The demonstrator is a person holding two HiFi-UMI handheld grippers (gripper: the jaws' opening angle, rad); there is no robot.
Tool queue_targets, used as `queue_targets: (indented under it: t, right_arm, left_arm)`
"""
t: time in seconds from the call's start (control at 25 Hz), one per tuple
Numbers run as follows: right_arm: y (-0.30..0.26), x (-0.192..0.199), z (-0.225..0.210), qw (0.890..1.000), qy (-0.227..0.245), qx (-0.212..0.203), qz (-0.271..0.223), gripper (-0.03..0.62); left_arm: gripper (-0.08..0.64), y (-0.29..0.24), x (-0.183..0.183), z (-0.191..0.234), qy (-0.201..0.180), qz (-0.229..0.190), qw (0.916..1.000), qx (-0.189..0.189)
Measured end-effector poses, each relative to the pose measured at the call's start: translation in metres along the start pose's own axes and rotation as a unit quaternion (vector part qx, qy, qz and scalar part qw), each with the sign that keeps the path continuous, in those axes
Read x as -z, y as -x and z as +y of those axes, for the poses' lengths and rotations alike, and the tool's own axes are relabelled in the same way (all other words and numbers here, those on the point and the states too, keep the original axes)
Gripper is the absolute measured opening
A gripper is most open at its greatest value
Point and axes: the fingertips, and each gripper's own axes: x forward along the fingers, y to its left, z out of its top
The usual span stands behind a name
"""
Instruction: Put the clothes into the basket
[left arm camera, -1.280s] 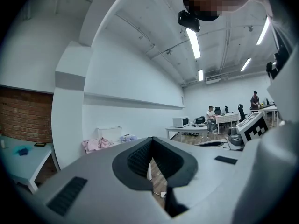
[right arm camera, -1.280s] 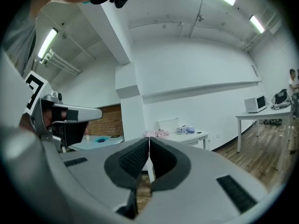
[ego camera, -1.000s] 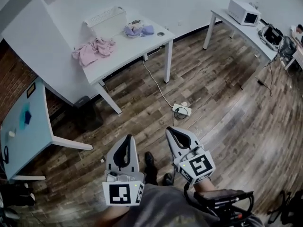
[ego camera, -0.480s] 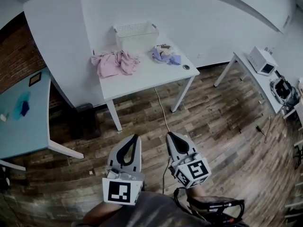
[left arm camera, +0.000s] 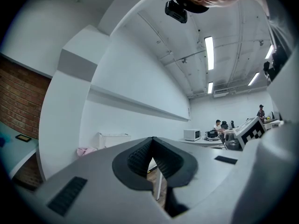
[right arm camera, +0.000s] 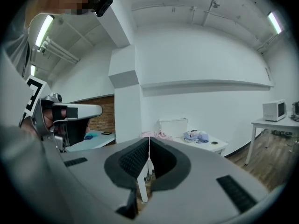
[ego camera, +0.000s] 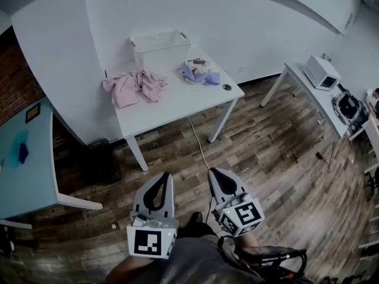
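1. The left gripper and the right gripper are held level ahead of the person. Both are well apart from the desk, and each has its jaws closed on nothing.
2. The pink clothes lie heaped at the desk's left edge. The lilac clothes lie towards its right end. The white basket stands between and behind them against the wall, and nothing coloured shows inside it.
3. If the jaws reach the cloth closed, they will likely shove the heap rather than take it.
4. The pink heap is the riskier one, because a push from the right could slide it off the edge to the floor.
5. A cable runs across the floor from under the desk towards the person's feet and could catch a shoe during the approach.
6. A small dark round object sits just beside the lilac heap, and a dragged garment could sweep it off.
7. The basket looks light, so a nudge might shift it, and a loosely pinched garment may drape over its rim.
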Motion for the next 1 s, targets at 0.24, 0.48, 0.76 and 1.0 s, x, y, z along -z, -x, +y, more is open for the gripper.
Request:
queue_targets:
  t: [0.24,0.48,0.76,1.0]
  right_arm:
    - [-0.012,-0.003,-0.028,1.0,-0.009,0.02,-0.003,0.009]
    - [-0.038,0.003,-0.058,1.0,-0.024,0.019,-0.007,0.009]
    - [-0.08,0.002,-0.114,0.998,-0.055,0.015,-0.016,0.009]
    - [-0.119,-0.012,-0.171,0.997,-0.067,0.003,-0.028,0.009]
  left_arm:
    - [0.009,-0.022,0.01,0.003,0.002,0.02,0.9998,0.007]
    - [0.009,-0.064,0.02,0.007,-0.02,0.028,0.9993,0.011]
    - [0.009,-0.138,0.022,0.0,-0.05,0.048,0.9974,0.021]
    - [0.009,-0.208,0.013,-0.006,-0.071,0.055,0.9958,0.018]
